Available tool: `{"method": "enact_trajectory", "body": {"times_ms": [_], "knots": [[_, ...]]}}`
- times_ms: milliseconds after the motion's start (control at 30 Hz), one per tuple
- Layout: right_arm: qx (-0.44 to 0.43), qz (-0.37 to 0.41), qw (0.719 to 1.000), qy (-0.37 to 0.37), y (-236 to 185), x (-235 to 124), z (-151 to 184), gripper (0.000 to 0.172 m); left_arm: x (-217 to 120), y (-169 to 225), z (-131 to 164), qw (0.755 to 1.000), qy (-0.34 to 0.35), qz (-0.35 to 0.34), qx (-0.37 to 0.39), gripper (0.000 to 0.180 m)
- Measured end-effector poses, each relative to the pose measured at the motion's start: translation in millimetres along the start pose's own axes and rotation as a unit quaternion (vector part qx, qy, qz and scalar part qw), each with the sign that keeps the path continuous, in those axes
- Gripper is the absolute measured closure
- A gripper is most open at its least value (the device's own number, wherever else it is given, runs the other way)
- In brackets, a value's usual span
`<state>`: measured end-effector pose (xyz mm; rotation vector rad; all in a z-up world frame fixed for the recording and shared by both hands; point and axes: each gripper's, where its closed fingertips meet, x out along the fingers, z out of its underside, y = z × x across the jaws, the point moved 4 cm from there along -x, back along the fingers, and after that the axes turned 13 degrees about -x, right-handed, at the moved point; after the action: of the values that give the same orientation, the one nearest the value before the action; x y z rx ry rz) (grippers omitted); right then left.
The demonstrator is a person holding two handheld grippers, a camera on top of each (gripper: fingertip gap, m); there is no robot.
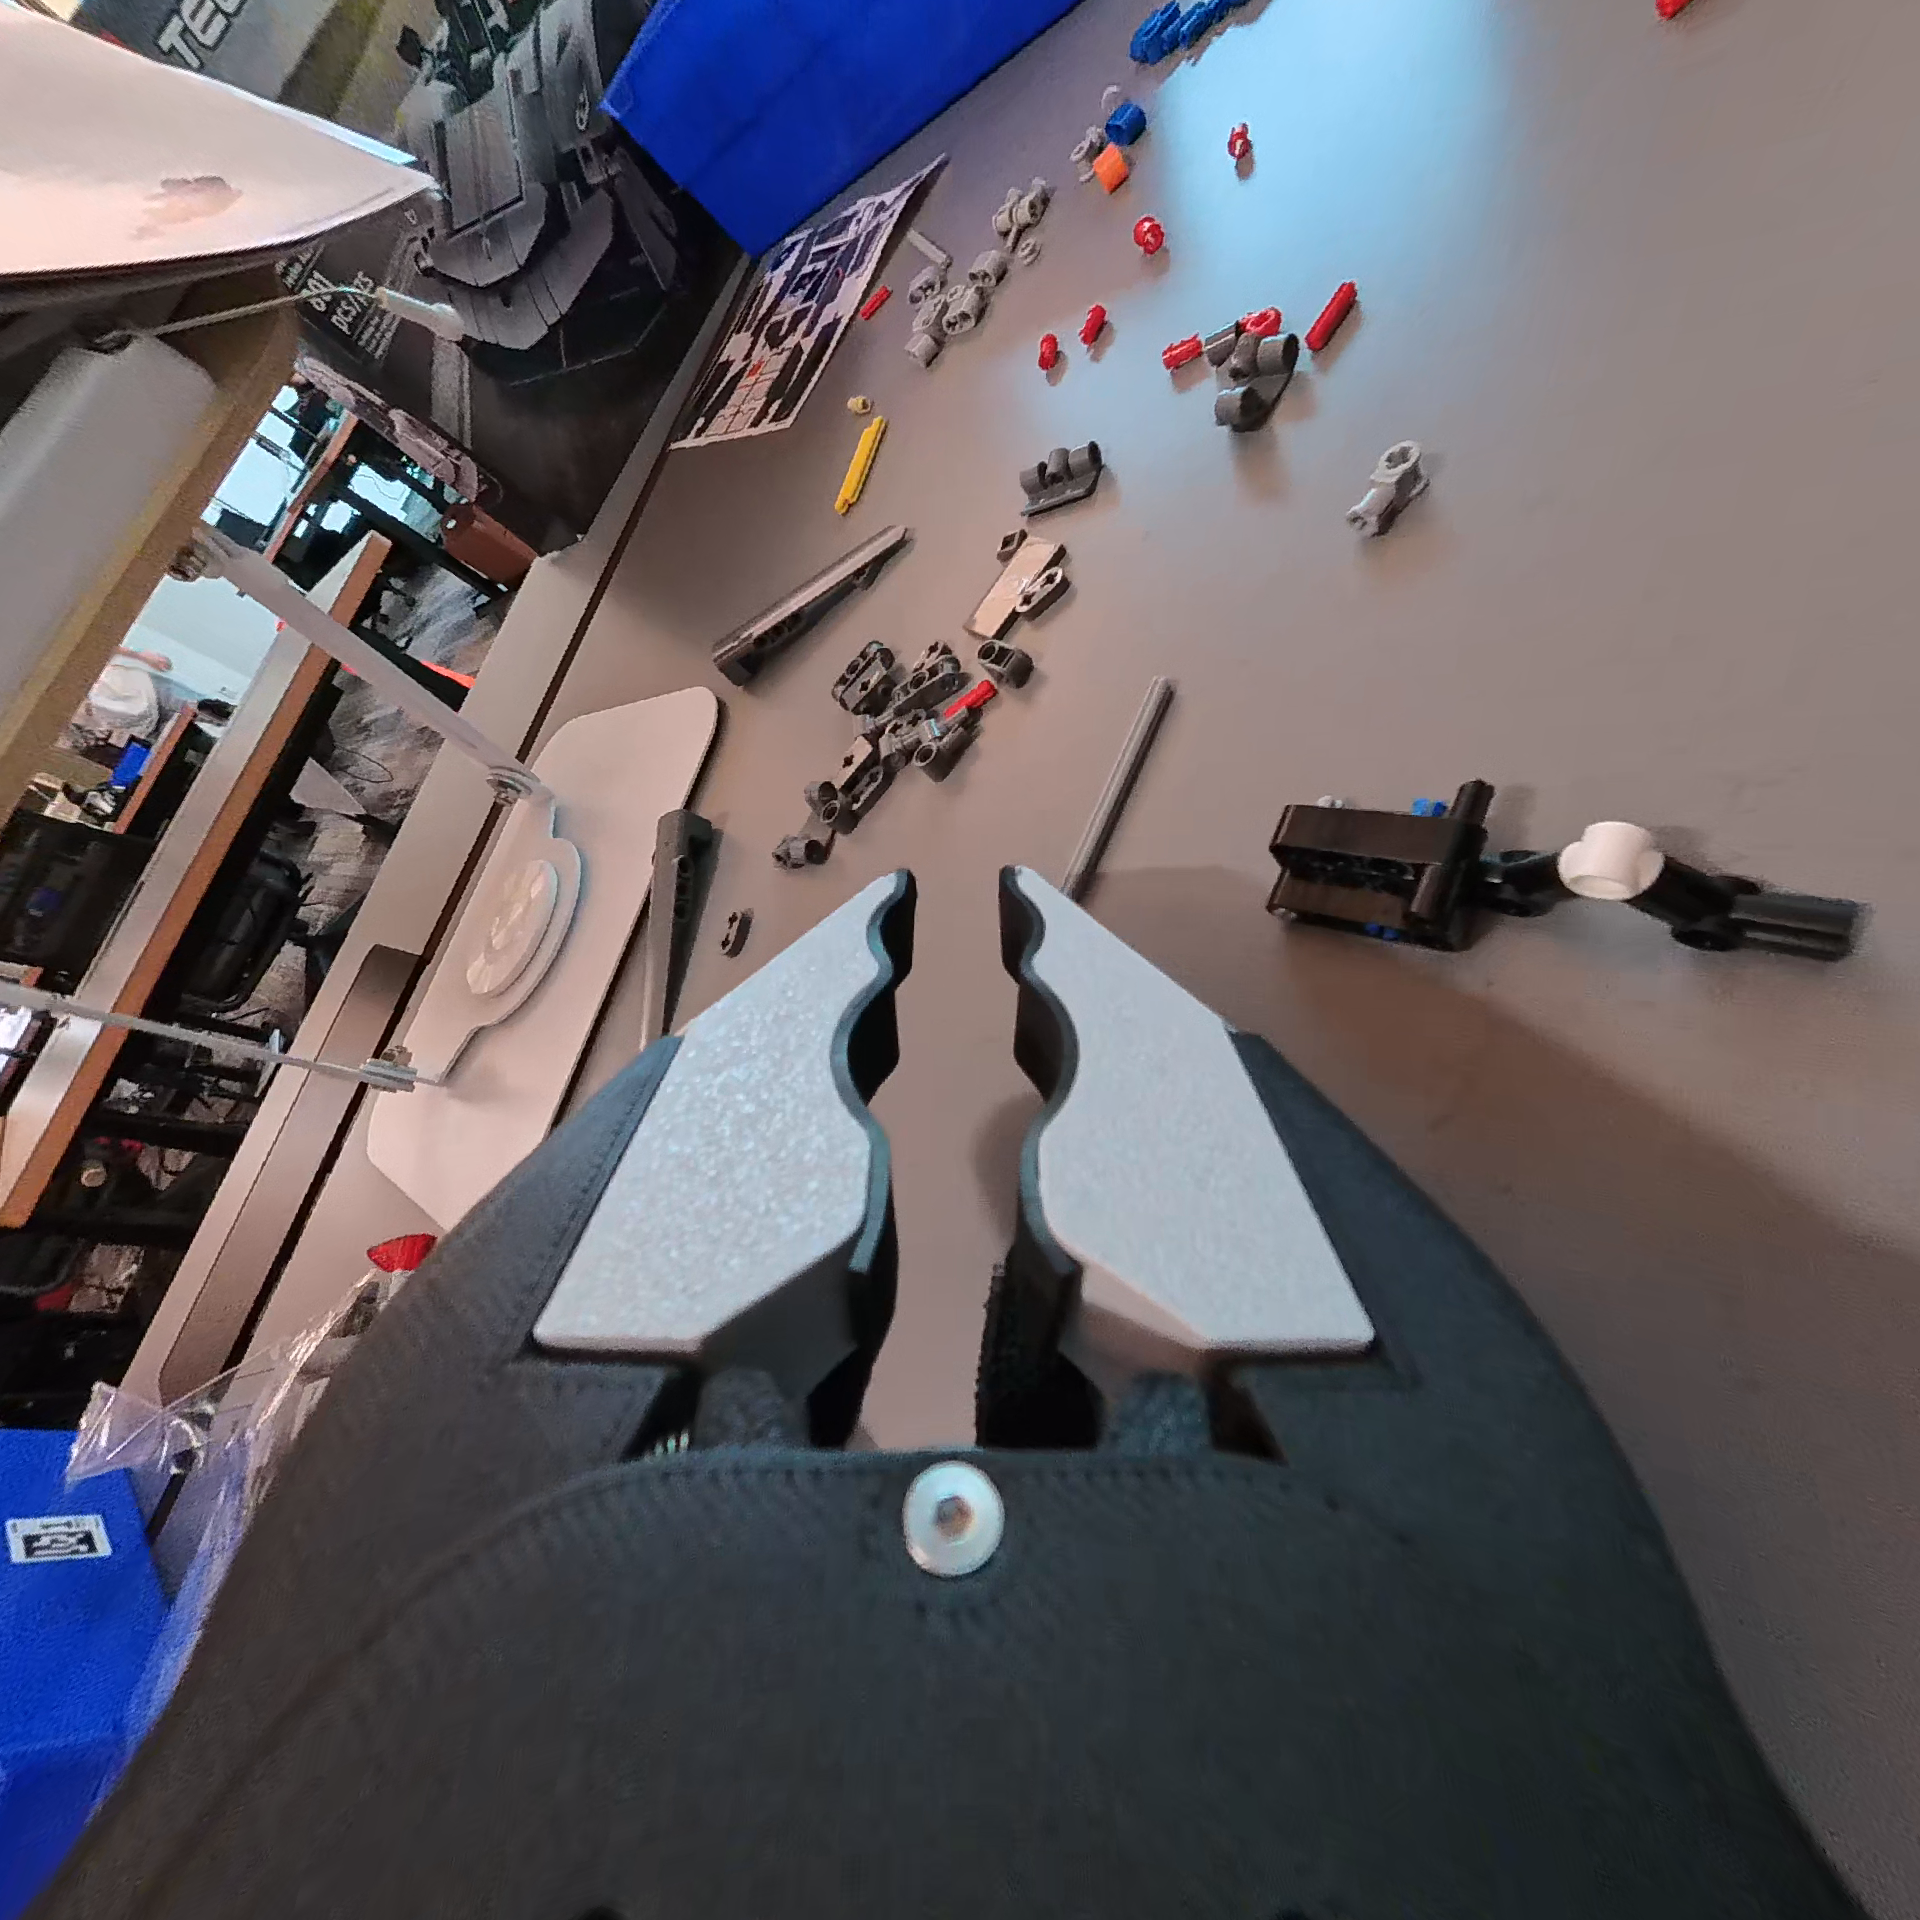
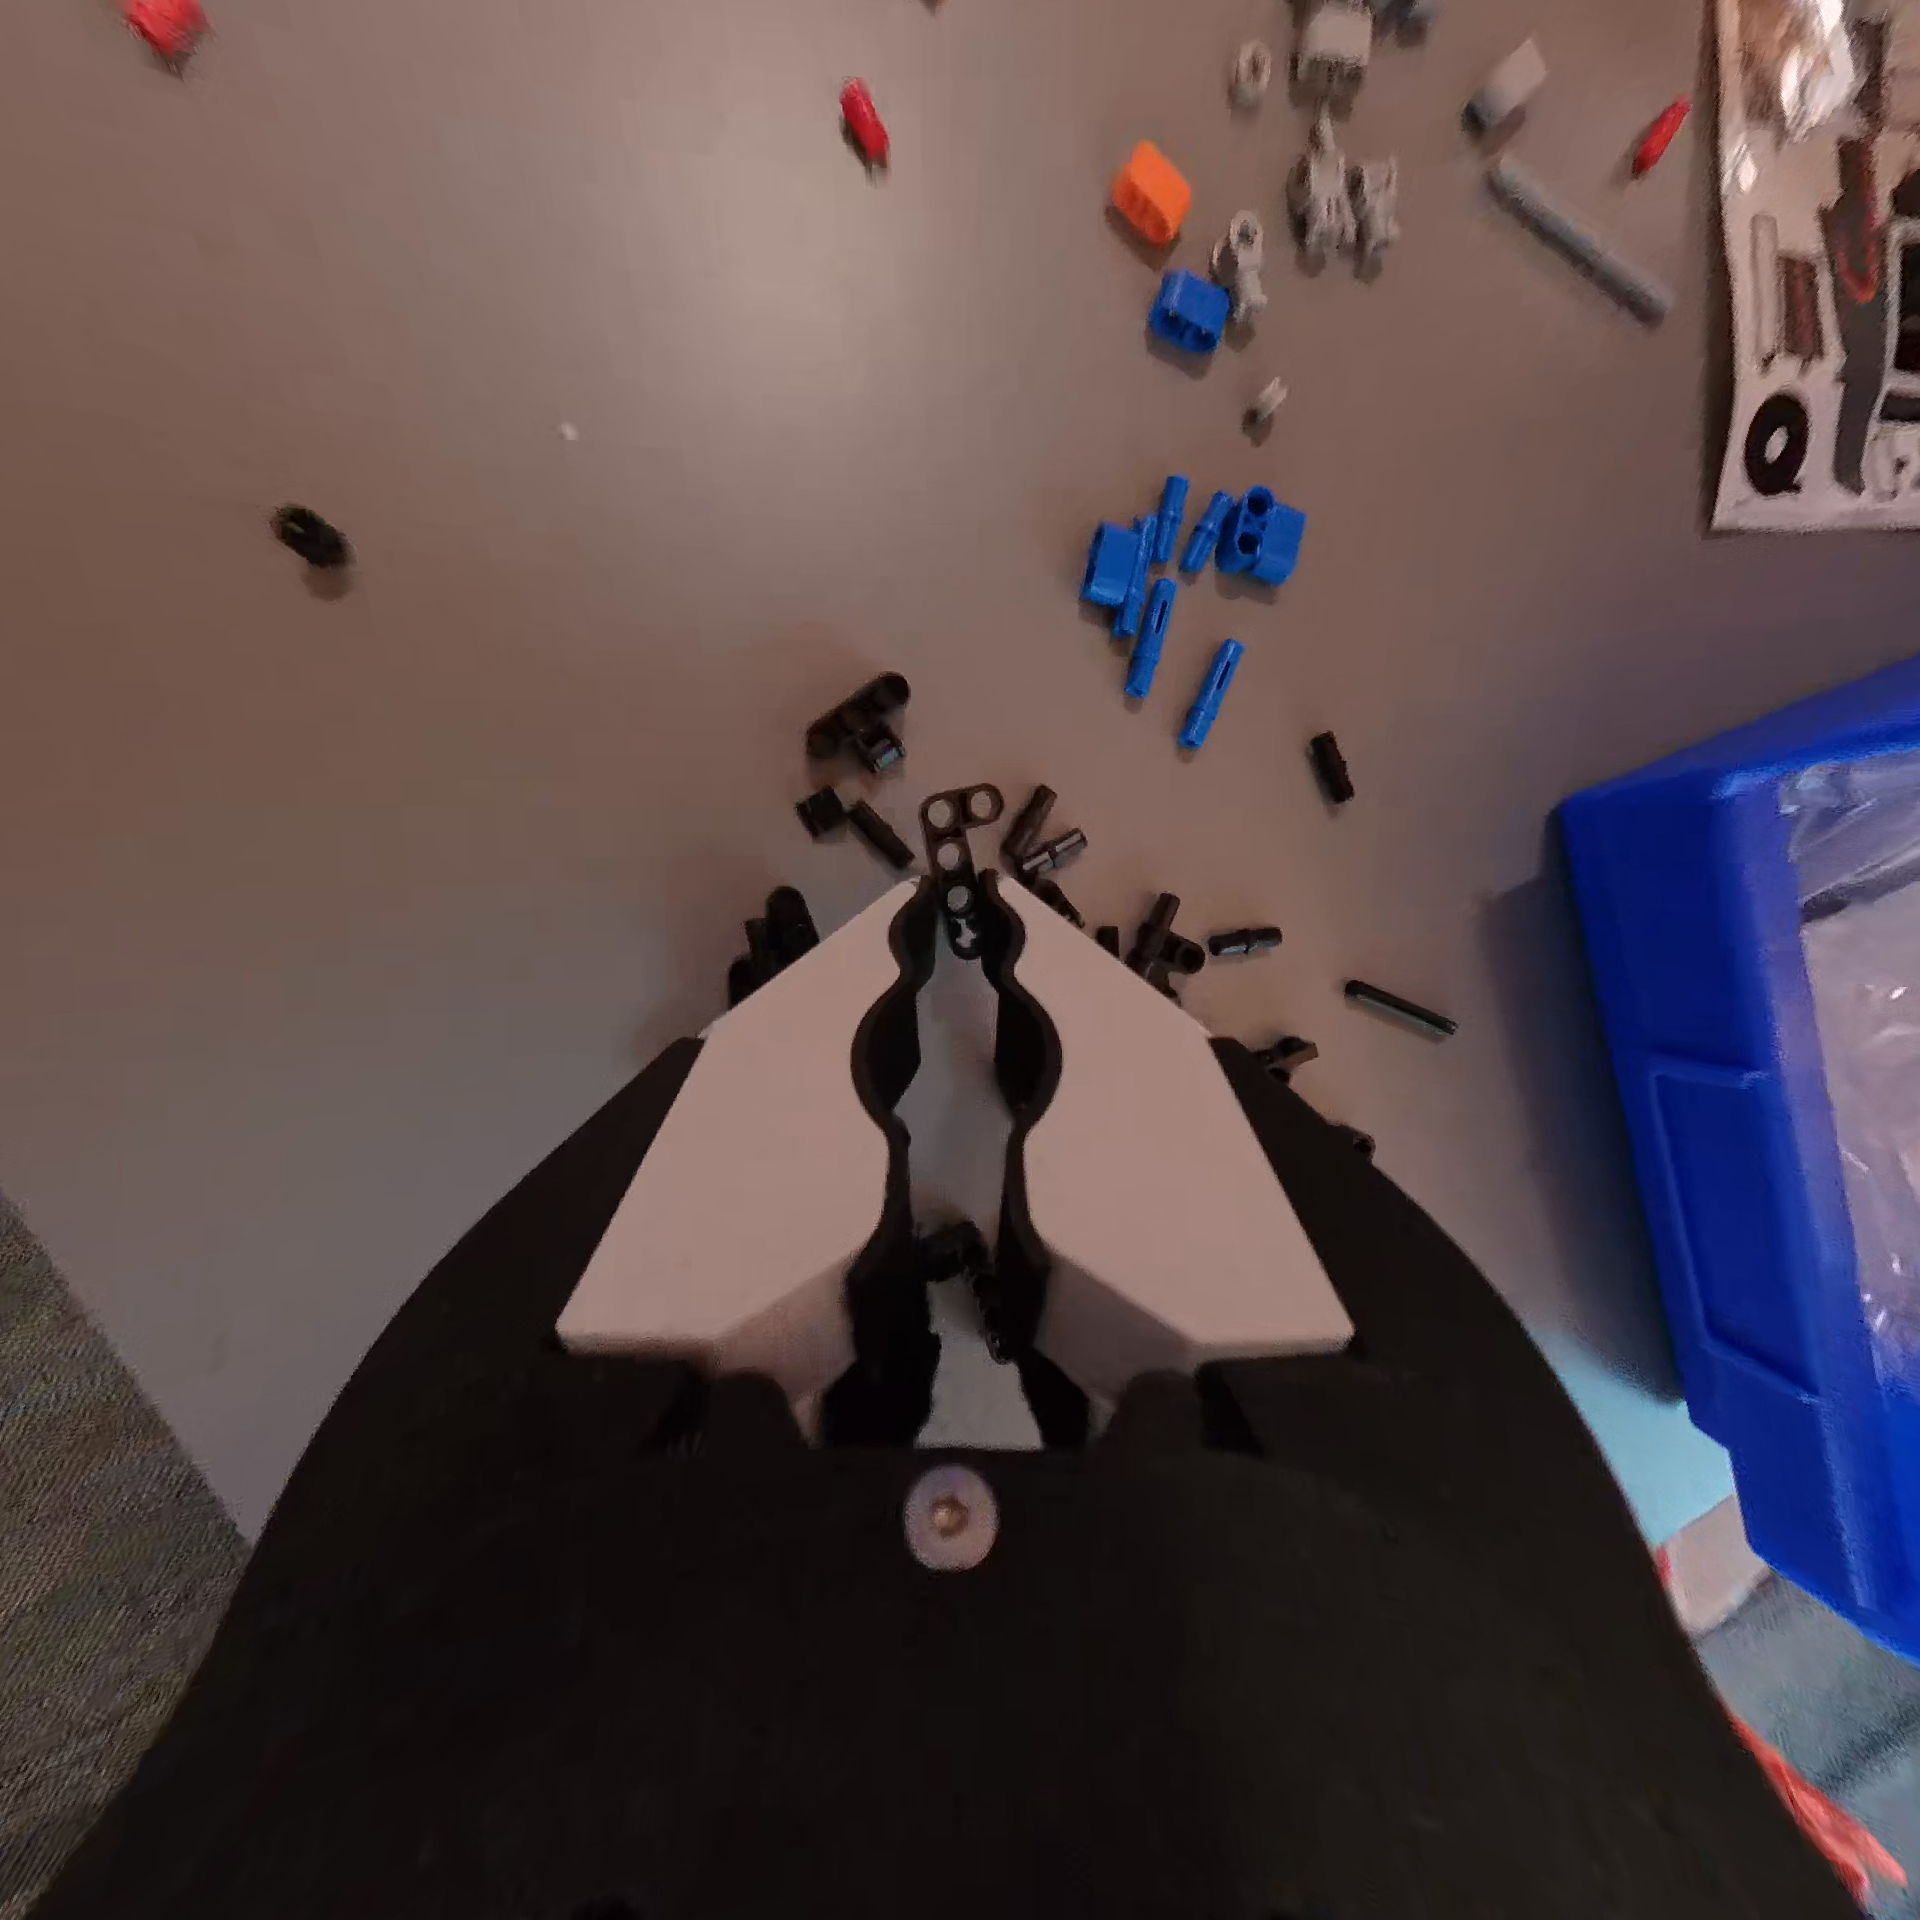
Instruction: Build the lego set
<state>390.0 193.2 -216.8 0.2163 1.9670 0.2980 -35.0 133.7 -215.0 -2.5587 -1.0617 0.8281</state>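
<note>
My right gripper [image 2: 958, 894] is shut on a thin black L-shaped beam with holes [image 2: 954, 831]. Both pads press on its lower end and its angled end sticks out past the fingertips, above a scatter of black pins and connectors [image 2: 1164, 940] on the grey table. My left gripper [image 1: 956, 883] is open with nothing between its pads, low over the table. Just beyond it lie a grey axle rod [image 1: 1122, 784], a pile of dark grey connectors [image 1: 894, 727] and a small dark link [image 1: 738, 928]. A black built assembly [image 1: 1382, 878] with a white connector [image 1: 1605, 857] lies to its right.
A blue bin [image 2: 1766, 1143] stands at the right in the right wrist view, with a sticker sheet [image 2: 1818, 260] beyond it. Blue pins [image 2: 1174, 582], an orange piece [image 2: 1150, 192] and red pins [image 1: 1330, 312] are scattered about. A product box [image 1: 540, 260] stands at the table's far edge. My hands' fingertips stand some 40 cm from each other. To the small dark link [image 1: 738, 928]: left tips about 12 cm, right tips about 40 cm.
</note>
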Motion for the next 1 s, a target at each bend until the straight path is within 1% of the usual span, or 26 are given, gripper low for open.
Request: {"method": "enact_trajectory", "body": {"times_ms": [100,167,300,433,500,567,667,767,833,900,1000], "knots": [[-0.013,0.007,0.999,0.049,-1.8,-14.8,-18.3,0.167,-0.3,0.6,0.2,1.0,0.001,-0.005,0.006,0.167],[-0.036,0.013,0.997,0.07,-6.1,-21.1,-39.2,0.167,1.1,2.5,1.5,1.0,-0.005,-0.001,0.013,0.167],[-0.111,0.016,0.984,0.137,-25.3,-21.5,-109.6,0.167,1.3,6.4,5.0,0.999,-0.009,0.013,0.038,0.17],[-0.181,0.011,0.966,0.186,-43.6,-0.9,-177.7,0.167,-1.4,3.5,6.1,0.999,-0.009,0.019,0.034,0.17],[-0.212,-0.009,0.955,0.206,-56.5,12.6,-208.5,0.167,-4.9,4.8,3.7,0.999,-0.002,0.033,0.029,0.169],[-0.243,-0.037,0.947,0.207,-71.4,30.9,-232.8,0.167,-9.1,8.2,0.2,0.998,0.007,0.053,0.024,0.169],[-0.273,-0.075,0.94,0.191,-87.0,60.5,-253.9,0.167,-14.7,21.0,-1.4,0.993,0.001,0.114,0.012,0.165],[-0.289,-0.109,0.933,0.185,-97.3,78.3,-266.1,0.167,-20.7,31.8,-6.4,0.987,0.003,0.162,0.003,0.16],[-0.293,-0.122,0.931,0.179,-99.5,85.0,-271.1,0.167,-21.5,32.7,-8.2,0.985,-0.003,0.17,0.003,0.157],[-0.292,-0.142,0.929,0.179,-102.5,88.6,-274.9,0.167,-23.5,37.7,-8.5,0.98,-0.015,0.2,-0.005,0.154],[-0.284,-0.18,0.928,0.16,-108.3,94.9,-275.9,0.165,-25.5,38.7,-12.2,0.976,-0.017,0.218,0.005,0.159]]}}
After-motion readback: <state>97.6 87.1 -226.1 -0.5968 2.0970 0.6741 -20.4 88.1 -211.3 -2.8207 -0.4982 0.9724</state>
